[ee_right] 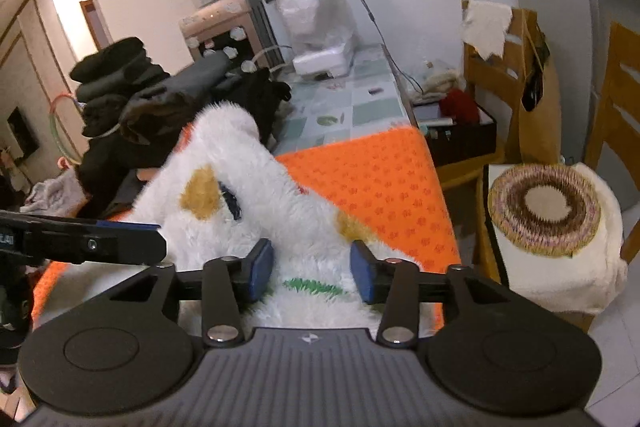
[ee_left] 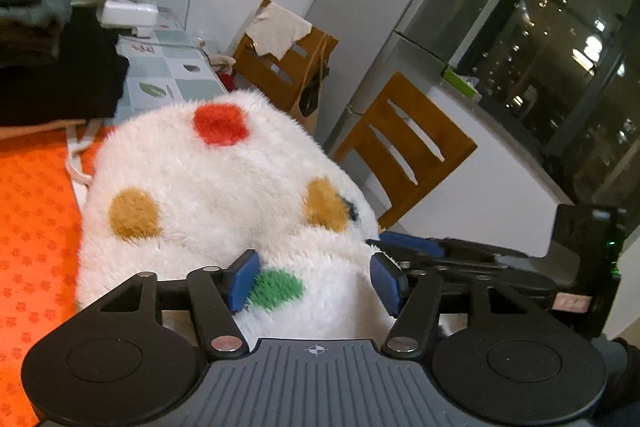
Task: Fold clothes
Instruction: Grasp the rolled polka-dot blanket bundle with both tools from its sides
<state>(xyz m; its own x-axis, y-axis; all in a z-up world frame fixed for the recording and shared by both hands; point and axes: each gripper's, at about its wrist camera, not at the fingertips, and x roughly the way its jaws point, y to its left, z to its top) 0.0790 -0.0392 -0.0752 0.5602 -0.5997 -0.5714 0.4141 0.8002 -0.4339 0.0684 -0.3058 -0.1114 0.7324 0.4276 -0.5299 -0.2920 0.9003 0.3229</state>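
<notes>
Fleece garment point(ee_left: 224, 195) bunched at the orange mat's point(ee_right: 384, 179) near edge: both my grippers, left gripper point(ee_left: 314, 281) and right gripper point(ee_right: 312, 269), gape half-open, gripping nothing, so I'd pinch deep.

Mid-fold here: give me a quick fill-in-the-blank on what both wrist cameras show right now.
1. The fluffy white garment lies on a mat coloured ____.
2. The spot between the left gripper pads is ____.
3. On the stool right of the table lies a round ____ cushion.
4. The right gripper jaws stand ____.

Missing words: orange; green; woven; open
</notes>
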